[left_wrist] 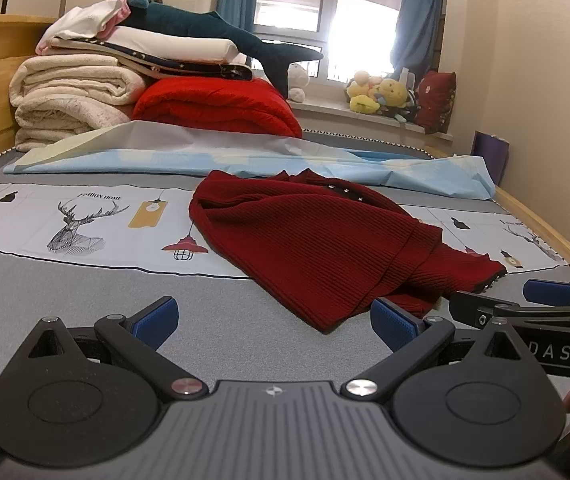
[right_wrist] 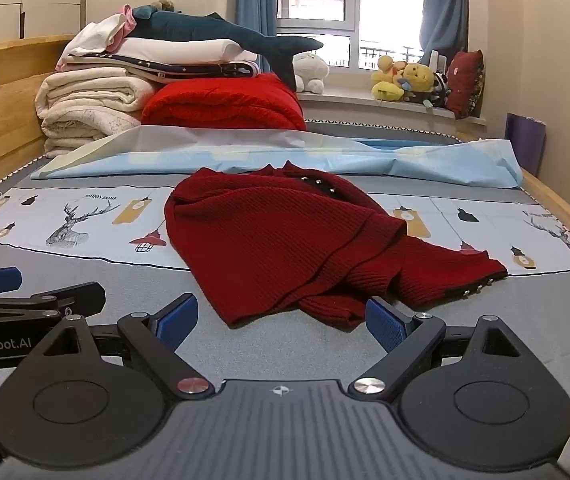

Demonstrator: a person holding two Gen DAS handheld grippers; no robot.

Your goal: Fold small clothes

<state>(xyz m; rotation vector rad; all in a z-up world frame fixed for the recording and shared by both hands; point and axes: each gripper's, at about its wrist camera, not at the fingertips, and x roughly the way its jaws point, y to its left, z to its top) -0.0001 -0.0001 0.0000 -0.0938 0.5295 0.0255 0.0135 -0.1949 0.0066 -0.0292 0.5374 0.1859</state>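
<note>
A dark red ribbed knit sweater [left_wrist: 317,236] lies crumpled on the bed, with a sleeve trailing off to the right [right_wrist: 445,272]. My left gripper [left_wrist: 275,322] hovers just short of its near hem, jaws wide open and nothing between the blue pads. My right gripper [right_wrist: 281,320] is also open in front of the same sweater [right_wrist: 281,236], its right pad [right_wrist: 385,326] close to the bunched near edge without touching it. Each gripper shows at the edge of the other's view, side by side.
The bed [left_wrist: 85,292] has a grey cover and a printed deer sheet [left_wrist: 77,220]. A light blue sheet [right_wrist: 325,160] lies behind the sweater. Folded blankets, a red quilt [left_wrist: 217,108] and a plush shark are stacked at the back. Plush toys [right_wrist: 405,80] sit on the windowsill.
</note>
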